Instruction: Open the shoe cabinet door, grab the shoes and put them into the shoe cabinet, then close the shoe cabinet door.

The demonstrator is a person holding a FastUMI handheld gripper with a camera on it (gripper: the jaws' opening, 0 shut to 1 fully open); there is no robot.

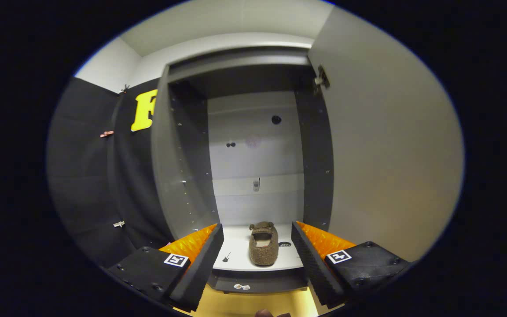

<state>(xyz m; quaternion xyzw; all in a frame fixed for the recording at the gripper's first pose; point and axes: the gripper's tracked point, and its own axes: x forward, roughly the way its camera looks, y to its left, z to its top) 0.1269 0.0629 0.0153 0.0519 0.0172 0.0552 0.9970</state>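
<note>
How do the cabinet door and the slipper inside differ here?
The cabinet door is large, smooth, pale and flat, swung open on the right; the slipper is small, brown and fuzzy, lying on the cabinet's bottom shelf. The door stands upright; the slipper lies flat, beyond the open tool, untouched.

We see a fuzzy brown slipper (263, 246) on the grey cabinet's white shelf (240, 253); the open door (385, 149) is light grey.

The tongs (257, 253) gape wide, empty, before a brown fuzzy slipper (263, 246) on the open grey shoe cabinet's white bottom shelf (240, 246), door (390, 154) swung to 3 o'clock.
</note>
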